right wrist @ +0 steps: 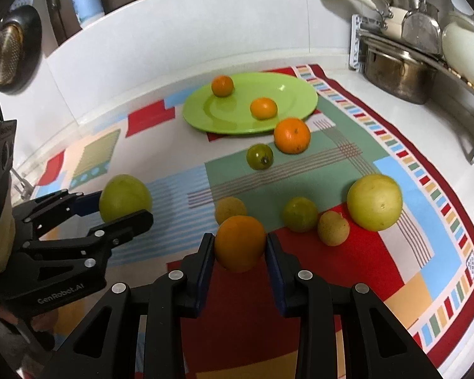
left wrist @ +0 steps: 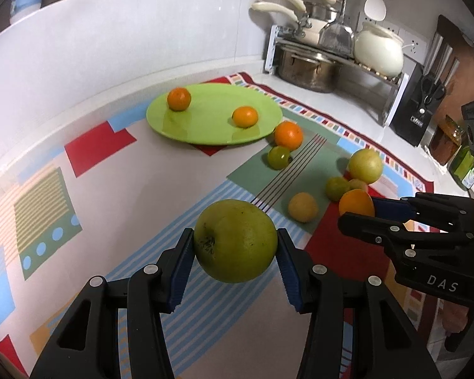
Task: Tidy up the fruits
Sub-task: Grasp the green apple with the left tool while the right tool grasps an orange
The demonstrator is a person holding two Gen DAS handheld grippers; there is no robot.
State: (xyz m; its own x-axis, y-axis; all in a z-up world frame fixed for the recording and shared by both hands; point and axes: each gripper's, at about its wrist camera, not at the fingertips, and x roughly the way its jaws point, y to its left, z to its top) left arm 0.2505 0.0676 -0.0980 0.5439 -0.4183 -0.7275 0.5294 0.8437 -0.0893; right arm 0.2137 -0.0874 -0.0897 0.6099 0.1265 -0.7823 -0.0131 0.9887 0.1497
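Observation:
My left gripper (left wrist: pixel 234 237) is shut on a big green apple (left wrist: pixel 237 252), held just above the patterned cloth (left wrist: pixel 110 208). My right gripper (right wrist: pixel 239 241) is shut on an orange (right wrist: pixel 239 246), also lifted off the cloth. Each gripper shows in the other's view: the right one (left wrist: pixel 358 213) with its orange (left wrist: pixel 355 202), the left one (right wrist: pixel 124 207) with the apple (right wrist: pixel 124 195). A green plate (right wrist: pixel 230 117) at the back carries two small oranges (right wrist: pixel 222 86) (right wrist: pixel 263 108). Loose on the cloth lie an orange (right wrist: pixel 292 135), a small green fruit (right wrist: pixel 259 156) and several yellow-green fruits (right wrist: pixel 374 202).
A dish rack (left wrist: pixel 391 94) with steel pots (left wrist: pixel 309 69) and a white jar (left wrist: pixel 379 49) stands at the back right corner. A black knife block (left wrist: pixel 417 110) and a bottle (left wrist: pixel 464 164) sit on the right. A white tiled wall (left wrist: pixel 126 47) runs behind the plate.

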